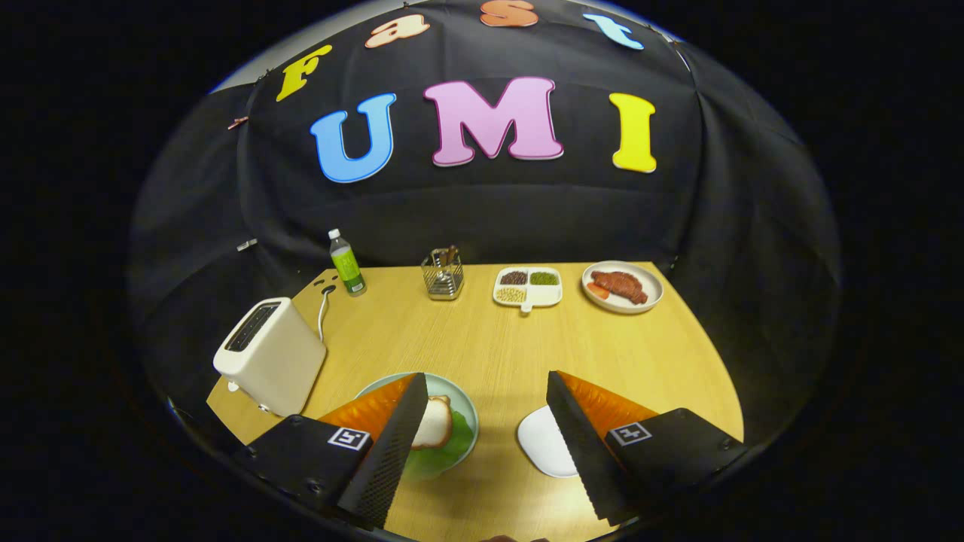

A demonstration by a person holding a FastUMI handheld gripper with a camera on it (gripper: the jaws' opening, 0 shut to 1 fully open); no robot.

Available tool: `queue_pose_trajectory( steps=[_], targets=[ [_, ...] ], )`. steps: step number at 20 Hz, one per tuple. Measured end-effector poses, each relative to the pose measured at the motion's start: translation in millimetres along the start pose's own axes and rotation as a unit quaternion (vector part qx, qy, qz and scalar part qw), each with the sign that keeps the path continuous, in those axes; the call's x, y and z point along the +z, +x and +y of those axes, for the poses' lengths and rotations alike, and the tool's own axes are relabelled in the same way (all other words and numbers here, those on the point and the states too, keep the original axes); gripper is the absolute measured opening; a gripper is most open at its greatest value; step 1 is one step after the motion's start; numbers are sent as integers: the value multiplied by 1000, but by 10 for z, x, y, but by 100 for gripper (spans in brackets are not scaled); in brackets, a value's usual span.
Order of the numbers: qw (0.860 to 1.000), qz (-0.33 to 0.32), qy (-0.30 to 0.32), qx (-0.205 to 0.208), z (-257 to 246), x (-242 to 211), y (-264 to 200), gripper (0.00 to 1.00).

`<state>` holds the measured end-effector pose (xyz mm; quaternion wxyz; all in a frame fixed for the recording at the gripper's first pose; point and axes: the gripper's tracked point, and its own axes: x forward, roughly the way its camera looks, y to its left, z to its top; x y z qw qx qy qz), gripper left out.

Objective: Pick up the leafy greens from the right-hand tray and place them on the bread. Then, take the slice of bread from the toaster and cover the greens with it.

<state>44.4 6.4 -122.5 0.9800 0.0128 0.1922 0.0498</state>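
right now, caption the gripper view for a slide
Open claw hovers between round pale green plate and flat white tray.

- toaster (pixel 269 355): cream, dark slot on top
- table (pixel 497 346): light wood grain
- plate (pixel 467 410) by left finger: pale teal, holds green leaf (pixel 440 452) and tan-crusted bread (pixel 434 421)
- tray (pixel 542 444) by right finger: white
- bottle (pixel 346 263): green label, white cap
- divided dish (pixel 527 287): white, with brown, green, beige fillings
- far plate (pixel 623 287): white, reddish-brown food

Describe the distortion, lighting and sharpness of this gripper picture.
Gripper view: strong fisheye bends the wooden table edges; even light, soft shadows beside the toaster; far plate of meat stays fairly sharp; the open gripper fingers loom large.
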Motion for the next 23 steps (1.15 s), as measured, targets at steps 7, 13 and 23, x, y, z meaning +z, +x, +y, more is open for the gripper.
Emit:
queue_pose_trajectory(
  steps=[7,13,23],
  targets=[
    [995,-82,3,-55,65,507,-869,99],
    [989,-128,6,-71,235,762,-1555,99],
    [978,-196,-42,-63,295,1085,-1866,99]
  ],
)
